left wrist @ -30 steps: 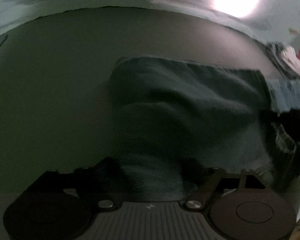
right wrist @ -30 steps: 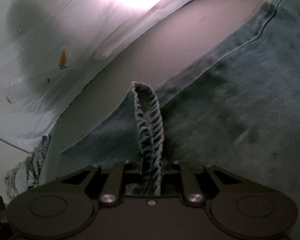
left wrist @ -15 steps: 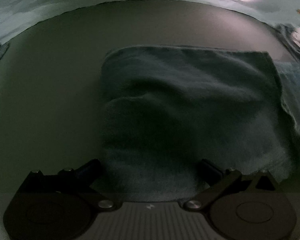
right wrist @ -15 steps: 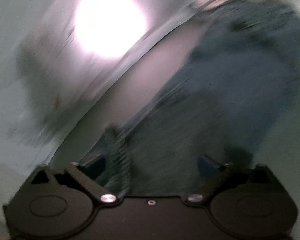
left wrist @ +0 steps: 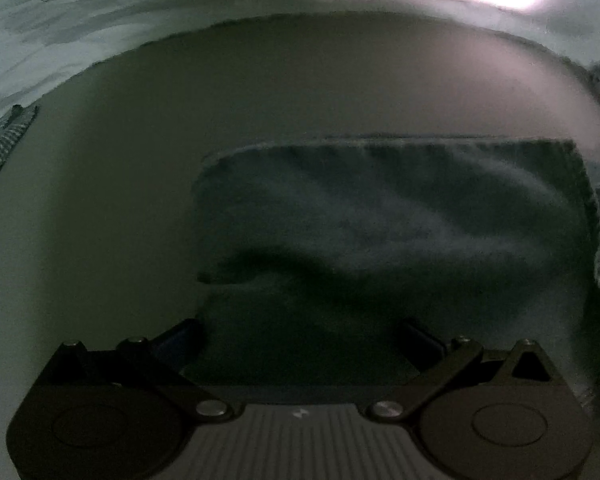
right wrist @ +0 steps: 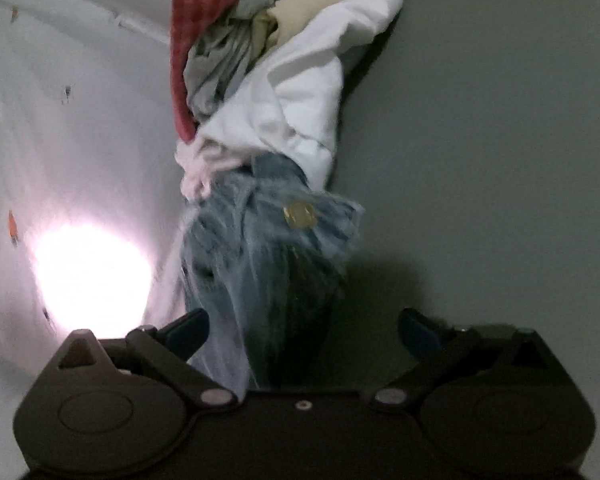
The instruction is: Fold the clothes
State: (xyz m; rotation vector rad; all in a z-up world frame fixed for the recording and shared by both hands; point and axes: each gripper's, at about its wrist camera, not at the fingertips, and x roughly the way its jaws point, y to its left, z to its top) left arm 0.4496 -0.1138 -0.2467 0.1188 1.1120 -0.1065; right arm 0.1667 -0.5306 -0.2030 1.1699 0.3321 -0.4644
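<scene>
A folded pair of blue jeans [left wrist: 388,236] lies flat on the grey table [left wrist: 100,216], filling the centre and right of the left wrist view. My left gripper [left wrist: 300,332] stands open over the jeans' near edge, its fingers spread to either side of the cloth. In the right wrist view my right gripper [right wrist: 304,324] is open too, facing a heap of clothes. A light denim piece with a brass button [right wrist: 300,213] lies at the heap's near end and reaches down between the spread fingers.
The heap holds a white garment [right wrist: 300,108], a grey one [right wrist: 220,60], a beige one [right wrist: 300,8] and a red cloth [right wrist: 180,60]. A white printed sheet [right wrist: 60,120] borders the table. A striped cloth [left wrist: 0,144] lies at the far left.
Both grippers have opened and let go of the jeans, which now lie folded. The right gripper has swung away from the jeans toward the clothes heap.
</scene>
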